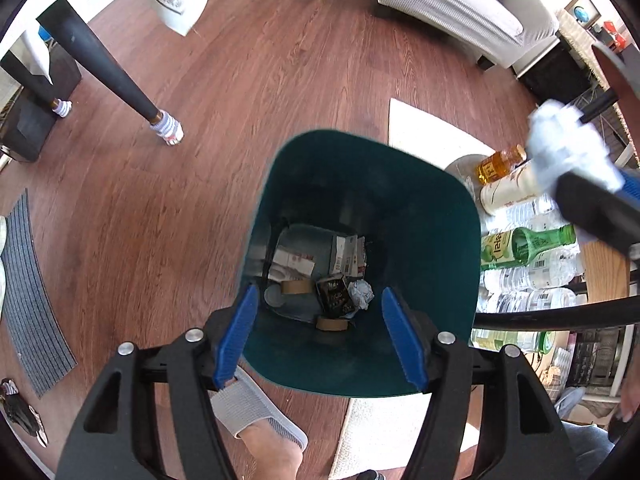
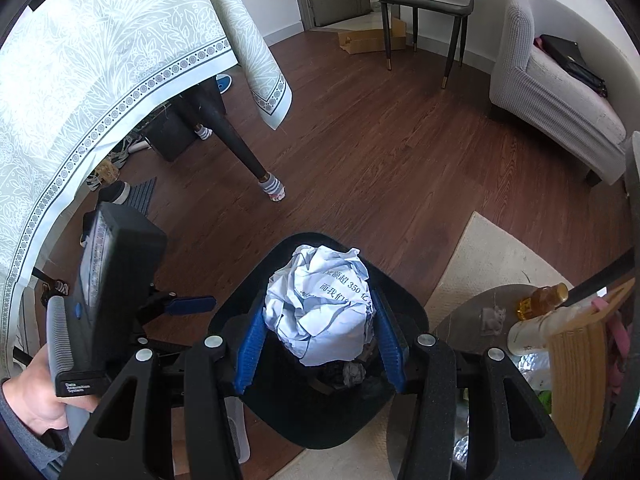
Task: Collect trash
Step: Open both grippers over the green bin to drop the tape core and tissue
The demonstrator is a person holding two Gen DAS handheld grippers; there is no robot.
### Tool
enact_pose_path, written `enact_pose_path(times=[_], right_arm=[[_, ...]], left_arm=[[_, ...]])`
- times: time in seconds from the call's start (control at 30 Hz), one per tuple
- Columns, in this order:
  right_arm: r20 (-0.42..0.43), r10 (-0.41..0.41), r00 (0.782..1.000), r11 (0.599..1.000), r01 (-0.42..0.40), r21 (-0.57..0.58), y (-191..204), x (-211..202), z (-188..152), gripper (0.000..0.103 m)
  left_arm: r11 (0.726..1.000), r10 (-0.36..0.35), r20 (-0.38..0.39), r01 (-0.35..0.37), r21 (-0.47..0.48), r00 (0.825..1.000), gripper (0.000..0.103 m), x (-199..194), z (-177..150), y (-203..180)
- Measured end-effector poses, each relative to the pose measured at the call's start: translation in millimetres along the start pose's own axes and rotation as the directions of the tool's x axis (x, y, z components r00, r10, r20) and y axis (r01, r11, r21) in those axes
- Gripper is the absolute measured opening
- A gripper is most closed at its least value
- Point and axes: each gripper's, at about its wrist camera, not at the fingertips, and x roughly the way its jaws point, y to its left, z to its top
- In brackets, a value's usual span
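A teal trash bin stands on the wood floor right under my left gripper. That gripper is open and nothing sits between its blue fingers. Down in the bin lie small cardboard boxes, tape rolls, a black packet and a small crumpled paper. My right gripper is shut on a large crumpled paper ball with printed text, held above the bin. In the left wrist view the same paper ball shows at the upper right, off to the side of the bin.
A low round table to the bin's right carries an amber bottle, a green bottle and several clear water bottles. A black table leg in a striped sock, a pale sofa, a rug, and a slippered foot surround it.
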Motion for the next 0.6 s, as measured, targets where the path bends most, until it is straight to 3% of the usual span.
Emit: enact_pose_path(times=[0.3, 0.6], right_arm=[[-0.057, -0.016, 0.998, 1.0, 0.017, 0.006, 0.5, 26.1, -8.1, 0.051], [-0.112, 0.002, 0.994, 1.0, 0.001, 0.024, 5.2, 48.5, -15.6, 0.051]], left_arm=[[0.998, -0.023, 0.14, 0.03, -0.047, 0.99, 0.054, -56.0, 6.7, 14.1], [0.996, -0.024, 0.267, 0.047, -0.079, 0.964, 0.036, -115.1, 13.4, 17.4]])
